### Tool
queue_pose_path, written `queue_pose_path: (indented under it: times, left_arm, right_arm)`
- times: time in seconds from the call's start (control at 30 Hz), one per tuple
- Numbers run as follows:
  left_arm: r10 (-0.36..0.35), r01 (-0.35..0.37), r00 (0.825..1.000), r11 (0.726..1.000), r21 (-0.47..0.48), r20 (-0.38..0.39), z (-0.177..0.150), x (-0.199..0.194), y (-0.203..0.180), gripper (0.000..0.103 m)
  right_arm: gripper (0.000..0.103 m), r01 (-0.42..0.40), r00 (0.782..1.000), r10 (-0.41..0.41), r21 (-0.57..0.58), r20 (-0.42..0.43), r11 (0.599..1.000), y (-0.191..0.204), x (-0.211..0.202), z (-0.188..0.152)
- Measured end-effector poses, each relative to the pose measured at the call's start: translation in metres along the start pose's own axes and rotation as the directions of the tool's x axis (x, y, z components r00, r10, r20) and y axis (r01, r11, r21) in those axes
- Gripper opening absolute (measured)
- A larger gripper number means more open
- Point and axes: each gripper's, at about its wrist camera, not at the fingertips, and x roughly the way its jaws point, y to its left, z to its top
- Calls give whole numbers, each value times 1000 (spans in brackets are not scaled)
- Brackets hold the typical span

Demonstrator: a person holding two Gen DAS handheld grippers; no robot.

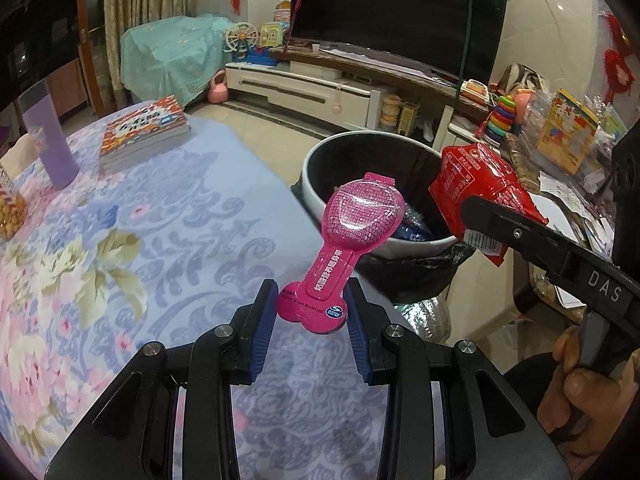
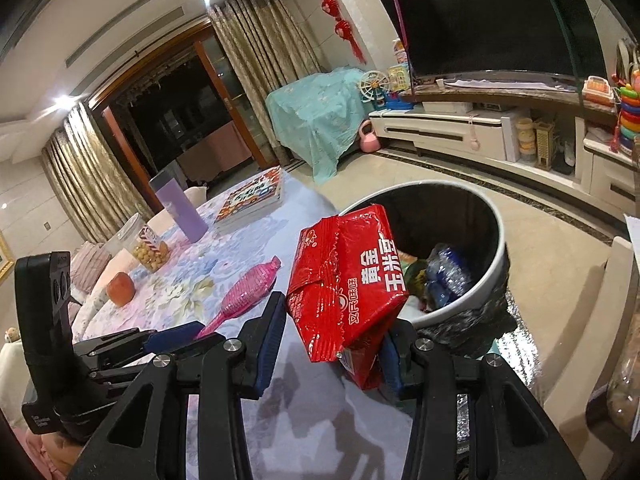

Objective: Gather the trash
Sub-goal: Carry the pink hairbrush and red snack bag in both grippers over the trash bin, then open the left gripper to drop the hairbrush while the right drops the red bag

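Just ahead of both sets of fingers stands the bin [image 1: 340, 216], so carry the pink wrapper [image 1: 352, 236] clenched in your left gripper [image 1: 312, 312] and the red snack bag [image 2: 348, 280] clenched in your right gripper [image 2: 332, 344] over its rim before releasing.

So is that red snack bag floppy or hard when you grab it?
Probably floppy and light: the red snack bag looks creased and crumpled where the right gripper pinches it. Its shiny foil may be slippery.
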Motion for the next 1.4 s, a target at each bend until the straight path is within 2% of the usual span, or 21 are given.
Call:
queue_pose_path:
  times: [0.7,1.4]
  left_arm:
    - [5,-6,1000,998,57,18,48,23,-19,33]
    - [10,-8,999,997,73,-37,69,61,-27,33]
  right_arm:
    - [44,50,999,-49,-35,3,998,-23,7,39]
    - [45,78,994,-80,-37,-69,996,-47,34,55]
